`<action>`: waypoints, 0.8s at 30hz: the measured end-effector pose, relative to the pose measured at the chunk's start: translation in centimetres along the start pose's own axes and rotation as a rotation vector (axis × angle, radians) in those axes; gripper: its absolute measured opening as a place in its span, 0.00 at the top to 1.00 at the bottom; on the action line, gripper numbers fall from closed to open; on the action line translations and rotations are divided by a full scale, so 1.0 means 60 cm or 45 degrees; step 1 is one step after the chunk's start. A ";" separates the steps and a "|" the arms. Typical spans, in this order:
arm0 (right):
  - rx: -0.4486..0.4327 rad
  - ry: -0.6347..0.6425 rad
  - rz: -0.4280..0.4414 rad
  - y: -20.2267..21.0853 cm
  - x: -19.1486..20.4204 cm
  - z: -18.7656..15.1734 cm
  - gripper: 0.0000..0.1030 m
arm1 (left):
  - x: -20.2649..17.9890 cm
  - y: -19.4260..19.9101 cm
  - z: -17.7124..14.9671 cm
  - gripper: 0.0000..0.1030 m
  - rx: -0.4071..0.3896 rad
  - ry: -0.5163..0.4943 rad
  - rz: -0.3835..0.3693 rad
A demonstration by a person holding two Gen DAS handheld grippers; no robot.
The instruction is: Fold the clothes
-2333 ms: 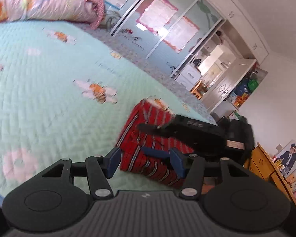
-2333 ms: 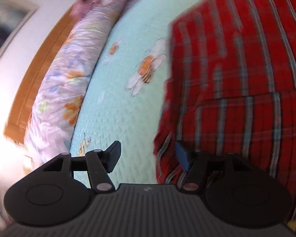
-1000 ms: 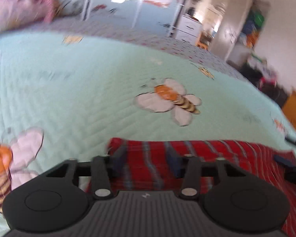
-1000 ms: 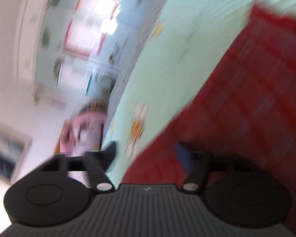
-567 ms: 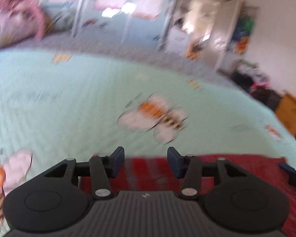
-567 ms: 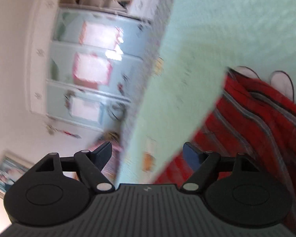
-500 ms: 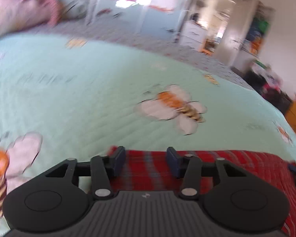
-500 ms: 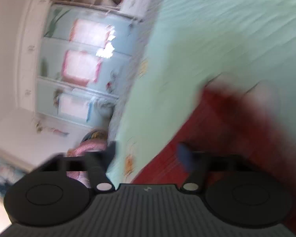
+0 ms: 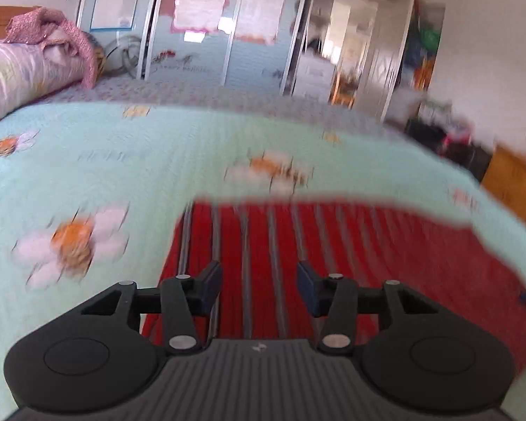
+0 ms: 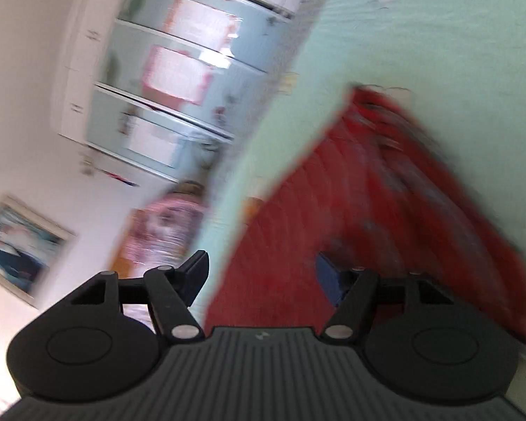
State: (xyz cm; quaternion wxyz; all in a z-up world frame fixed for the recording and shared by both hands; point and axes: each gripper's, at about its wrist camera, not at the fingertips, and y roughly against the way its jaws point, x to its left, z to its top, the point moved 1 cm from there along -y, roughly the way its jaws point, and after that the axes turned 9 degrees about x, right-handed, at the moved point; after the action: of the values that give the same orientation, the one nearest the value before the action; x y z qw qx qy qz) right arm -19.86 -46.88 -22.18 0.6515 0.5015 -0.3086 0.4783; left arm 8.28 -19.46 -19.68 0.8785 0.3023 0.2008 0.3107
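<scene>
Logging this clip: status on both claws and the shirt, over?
Left claw open over red plaid shirt. Right claw open, nothing held. Shirt flat on bedspread. Nothing in the way.

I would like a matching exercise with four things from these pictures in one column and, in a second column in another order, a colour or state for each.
Column one:
1. shirt
2. bedspread
3. left gripper
4. crumpled cloth on the bedding roll

Column two:
A. pale green with bee prints
B. pink
C. red with grey stripes, lying on the bed
D. jaws apart, nothing between them

Right pairs: 1-C, 2-A, 3-D, 4-B
</scene>
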 end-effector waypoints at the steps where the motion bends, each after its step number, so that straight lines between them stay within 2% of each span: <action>1: -0.023 -0.001 -0.056 0.022 -0.026 -0.002 0.69 | 0.006 0.012 -0.005 0.51 -0.012 0.011 0.023; 2: -0.070 -0.077 -0.136 0.048 -0.054 0.002 0.83 | 0.012 0.024 -0.010 0.51 -0.024 0.021 0.046; 3: -0.114 -0.149 -0.212 0.073 -0.080 0.006 0.82 | 0.018 0.036 -0.015 0.55 -0.036 0.032 0.069; 4: -0.104 -0.131 -0.215 0.072 -0.076 -0.002 0.76 | 0.024 0.047 -0.021 0.57 -0.048 0.043 0.092; 5: -0.094 -0.113 -0.217 0.071 -0.072 -0.009 0.64 | 0.030 0.059 -0.026 0.56 -0.060 0.053 0.115; 6: -0.083 -0.095 -0.220 0.069 -0.067 -0.017 0.60 | 0.028 0.074 -0.028 0.53 -0.077 0.058 0.114; 8: -0.062 -0.059 -0.225 0.066 -0.059 -0.032 0.40 | 0.001 0.101 -0.031 0.49 -0.102 0.042 0.050; 9: -0.052 -0.041 -0.228 0.065 -0.055 -0.040 0.30 | -0.018 0.100 -0.041 0.46 -0.078 0.018 0.017; 11: -0.031 -0.005 -0.233 0.062 -0.046 -0.055 0.27 | -0.051 0.091 -0.062 0.46 -0.019 -0.021 -0.029; 14: 0.000 0.049 -0.241 0.058 -0.033 -0.077 0.28 | -0.059 0.058 -0.100 0.46 0.090 -0.018 0.014; 15: 0.011 0.067 -0.243 0.057 -0.029 -0.085 0.33 | -0.050 0.062 -0.107 0.47 0.087 -0.006 0.019; 16: 0.020 0.080 -0.245 0.056 -0.026 -0.091 0.42 | -0.040 0.073 -0.107 0.49 0.079 0.018 0.022; 17: 0.009 0.010 -0.224 0.060 -0.050 -0.065 0.69 | -0.031 0.089 -0.106 0.50 0.066 0.052 0.025; 18: -0.006 -0.080 -0.206 0.082 -0.076 -0.054 0.78 | -0.024 0.109 -0.105 0.50 0.042 0.085 0.029; 19: -0.052 -0.053 -0.226 0.107 -0.071 -0.063 0.77 | -0.021 0.125 -0.105 0.48 0.021 0.096 0.030; 20: -0.097 -0.026 -0.246 0.133 -0.066 -0.071 0.65 | -0.025 0.137 -0.107 0.46 0.002 0.081 0.026; 21: -0.142 0.001 -0.265 0.159 -0.061 -0.079 0.42 | -0.028 0.148 -0.109 0.45 -0.017 0.066 0.022; 22: -0.184 0.027 -0.282 0.182 -0.056 -0.088 0.34 | -0.032 0.153 -0.109 0.44 -0.023 0.045 0.021; 24: -0.154 0.050 -0.208 0.159 -0.045 -0.091 0.27 | -0.036 0.123 -0.114 0.44 0.033 0.007 0.055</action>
State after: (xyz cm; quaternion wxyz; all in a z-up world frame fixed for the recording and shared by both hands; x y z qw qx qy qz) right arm -30.14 -42.17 -22.81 0.7234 0.4753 -0.2823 0.4137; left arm -0.12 -13.50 -19.51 0.8670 0.3171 0.2009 0.3277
